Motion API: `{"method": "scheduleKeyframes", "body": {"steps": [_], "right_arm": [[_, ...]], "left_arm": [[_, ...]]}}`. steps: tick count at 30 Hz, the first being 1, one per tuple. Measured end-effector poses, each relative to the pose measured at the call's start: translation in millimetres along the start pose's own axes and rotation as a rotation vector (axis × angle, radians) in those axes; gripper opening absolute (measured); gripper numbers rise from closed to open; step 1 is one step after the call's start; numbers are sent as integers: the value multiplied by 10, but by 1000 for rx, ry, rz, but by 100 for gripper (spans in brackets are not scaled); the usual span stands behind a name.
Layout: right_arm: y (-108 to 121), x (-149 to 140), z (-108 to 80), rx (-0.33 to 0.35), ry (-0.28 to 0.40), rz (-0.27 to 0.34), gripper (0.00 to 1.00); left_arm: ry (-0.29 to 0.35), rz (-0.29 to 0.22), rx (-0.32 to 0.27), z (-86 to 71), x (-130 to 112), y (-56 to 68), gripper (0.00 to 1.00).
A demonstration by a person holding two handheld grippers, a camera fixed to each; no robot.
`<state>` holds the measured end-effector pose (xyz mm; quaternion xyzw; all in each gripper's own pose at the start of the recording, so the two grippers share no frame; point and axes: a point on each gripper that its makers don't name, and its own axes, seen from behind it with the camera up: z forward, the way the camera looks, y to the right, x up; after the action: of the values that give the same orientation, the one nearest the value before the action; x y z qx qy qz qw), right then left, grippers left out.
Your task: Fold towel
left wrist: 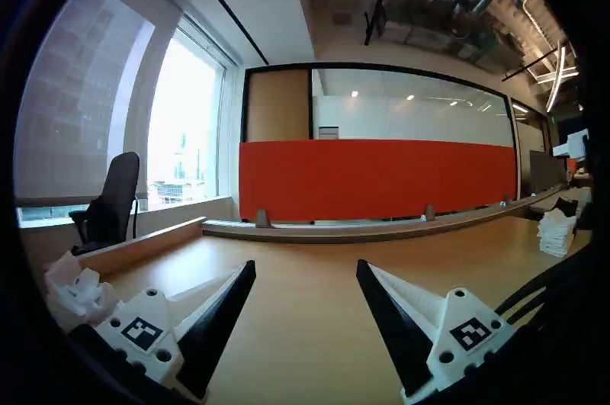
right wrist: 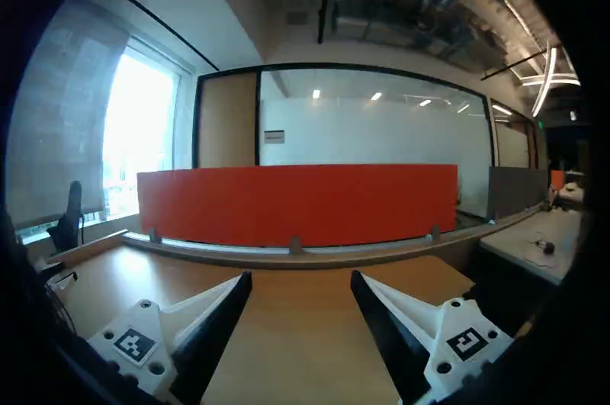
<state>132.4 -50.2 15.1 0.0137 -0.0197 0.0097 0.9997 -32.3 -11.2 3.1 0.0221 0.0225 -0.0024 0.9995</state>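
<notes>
While left hand-held gripper (left wrist: pixel 305 264) gapes, towel (left wrist: pixel 76 294) beside

Desk (left wrist: pixel 320 313): tan wood grain.
Partition (left wrist: pixel 374 180): plain orange-red.
Chair (left wrist: pixel 114 203): black.
Towel stack (left wrist: pixel 555 233): white.
Left gripper (left wrist: pixel 303 264), right gripper (right wrist: pixel 300 275): black fingers, white mounts, 1 black-and-white square marker each.

We see our left gripper (left wrist: pixel 304 263) as two black, wedge-shaped fingers (left wrist: pixel 221 313) tapering to points. Each is backed by a white plastic mount (left wrist: pixel 457 321) with round screw holes and a square black-and-white marker (left wrist: pixel 142 331). Thin black cables (left wrist: pixel 549 283) curve past the right mount. Our right gripper (right wrist: pixel 299 274) is built alike: black fingers, white mounts, square markers.
</notes>
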Motion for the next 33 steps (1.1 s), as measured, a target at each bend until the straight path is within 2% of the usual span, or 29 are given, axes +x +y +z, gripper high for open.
{"method": "scheduleKeyframes", "body": {"steps": [11, 20, 33], "right_arm": [[-20, -133, 8, 1, 0, 1, 100], [-21, -139, 19, -2, -5, -1, 100], [21, -128, 33, -2, -2, 3, 100]], "left_arm": [[-5, -17, 2, -30, -182, -10, 98], [-37, 2, 10, -14, -275, -30, 98], [-37, 5, 5, 9, -289, 10, 99]]}}
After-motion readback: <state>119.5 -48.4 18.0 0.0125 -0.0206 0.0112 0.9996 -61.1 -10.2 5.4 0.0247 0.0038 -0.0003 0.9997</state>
